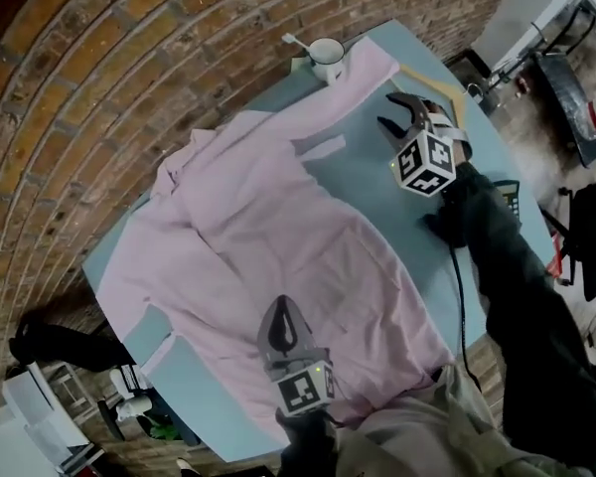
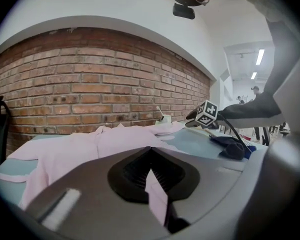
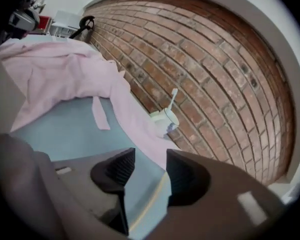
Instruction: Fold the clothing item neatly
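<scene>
While the pale pink cotton shirt (image 1: 268, 237) lies spread over the round blue table (image 1: 377, 182), one edge is pinched
The left gripper (image 1: 282, 311) has its jaws pressed together on the near hem; the right gripper (image 1: 397, 109), jaws spread and empty, should take the sleeve edge squarely

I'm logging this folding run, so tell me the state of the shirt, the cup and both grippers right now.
Pink shirt: spread open on the table, not yet folded.
Left gripper: shut on the shirt's near edge.
Right gripper: open, nothing between its jaws.
Cup: upright, stirrer inside.
</scene>
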`<state>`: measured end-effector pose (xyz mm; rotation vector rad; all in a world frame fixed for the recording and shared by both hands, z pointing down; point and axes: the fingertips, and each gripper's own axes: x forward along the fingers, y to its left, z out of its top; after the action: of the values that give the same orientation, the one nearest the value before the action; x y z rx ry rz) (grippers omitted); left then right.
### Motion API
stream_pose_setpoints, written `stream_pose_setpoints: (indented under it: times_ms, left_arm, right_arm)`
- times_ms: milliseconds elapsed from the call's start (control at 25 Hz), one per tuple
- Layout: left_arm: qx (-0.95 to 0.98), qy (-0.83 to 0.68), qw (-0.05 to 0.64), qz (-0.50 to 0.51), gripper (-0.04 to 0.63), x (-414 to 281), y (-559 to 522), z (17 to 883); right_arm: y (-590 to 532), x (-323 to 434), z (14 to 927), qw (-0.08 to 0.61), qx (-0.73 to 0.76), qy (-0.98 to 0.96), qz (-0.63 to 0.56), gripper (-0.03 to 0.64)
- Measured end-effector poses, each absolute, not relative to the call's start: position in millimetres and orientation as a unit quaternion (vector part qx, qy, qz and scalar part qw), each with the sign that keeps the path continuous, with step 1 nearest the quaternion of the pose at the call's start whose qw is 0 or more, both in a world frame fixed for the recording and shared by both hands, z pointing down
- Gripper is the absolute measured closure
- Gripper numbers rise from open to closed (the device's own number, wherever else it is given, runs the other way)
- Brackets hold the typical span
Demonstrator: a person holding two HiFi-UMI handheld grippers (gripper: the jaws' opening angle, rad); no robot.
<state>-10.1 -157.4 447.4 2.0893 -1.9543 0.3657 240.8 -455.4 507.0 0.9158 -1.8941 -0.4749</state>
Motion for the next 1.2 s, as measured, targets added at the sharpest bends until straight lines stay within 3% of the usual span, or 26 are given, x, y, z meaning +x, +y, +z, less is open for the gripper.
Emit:
stream_pose_setpoints:
  times_ms: [400,560,640,840,1000,1200]
  left_arm:
    - [0.713,-0.67,0.146,0.143,0.589,1,-185,482]
    - [0.704,-0.683,0.152,0.117,0.589,-5,-204,478]
    - [0.701,-0.688,0.155,0.102,0.589,-8,-213,474]
    - [0.705,-0.689,0.138,0.092,0.589,-11,-223,462]
    - [0.697,-0.692,0.164,0.087,0.589,-19,-216,464]
    - [0.673,-0.713,0.182,0.07,0.589,-39,-201,455]
  right_arm:
    - [-515,236,572,0.565,0.27,-0.753,-0.203,0.426]
    - [-531,228,576,0.549,0.267,-0.764,-0.211,0.483]
    - [-536,221,580,0.543,0.262,-0.765,-0.226,0.596]
    - [-524,218,568,0.546,0.276,-0.722,-0.324,0.604]
    - [-484,208,495,0.48,0.328,-0.711,-0.396,0.604]
    - [-409,171,438,0.472,0.292,-0.771,-0.314,0.604]
